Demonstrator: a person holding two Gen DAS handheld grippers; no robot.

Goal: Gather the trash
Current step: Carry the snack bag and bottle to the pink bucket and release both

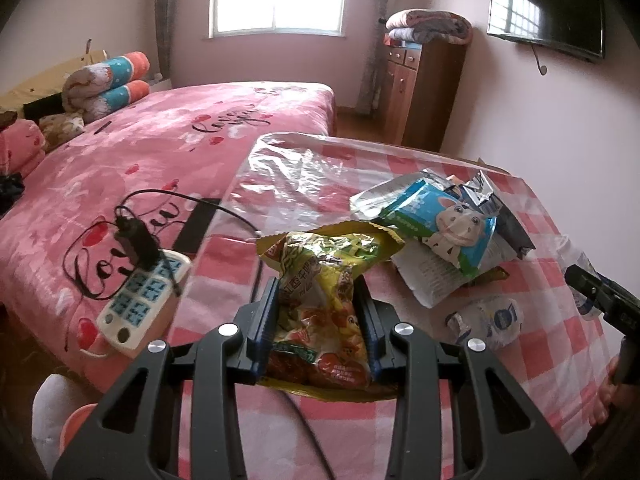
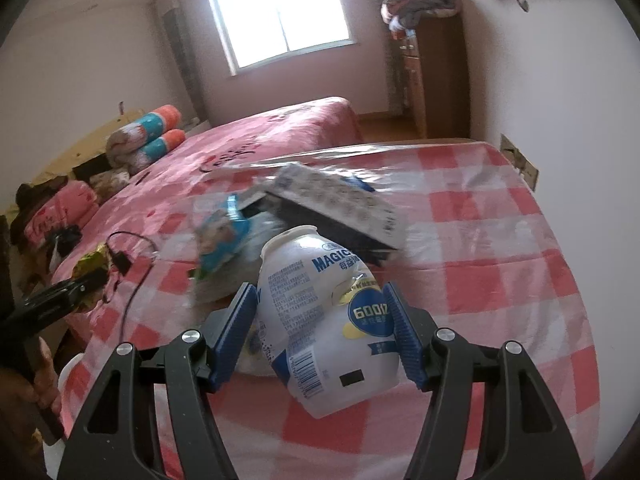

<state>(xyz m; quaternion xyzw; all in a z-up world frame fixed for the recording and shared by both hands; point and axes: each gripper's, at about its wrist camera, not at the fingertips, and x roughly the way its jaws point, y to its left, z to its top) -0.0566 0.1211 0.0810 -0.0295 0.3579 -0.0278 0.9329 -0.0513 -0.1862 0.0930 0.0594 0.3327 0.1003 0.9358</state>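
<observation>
Left wrist view: the left hand-held gripper (image 1: 316, 320) is closed on a yellow snack bag (image 1: 320, 300), held at lower centre of the frame above the checked surface (image 1: 560, 320). Just beyond it, right of centre, a blue-and-white wrapper (image 1: 444, 232) and a silver foil packet (image 1: 480, 192) are piled together; a crumpled white bottle (image 1: 486, 320) lies below them. At left, a power strip (image 1: 140, 300) with a black cable (image 1: 224, 208) rests on the pink bed (image 1: 160, 140). Right wrist view: the right hand-held gripper (image 2: 324, 336) is clamped on one white drink bottle (image 2: 328, 320) at centre. Behind it a patterned box (image 2: 340, 208) is seen tilted on the wrapper pile. Two rolled blankets (image 2: 148, 140) are seen at upper left.
</observation>
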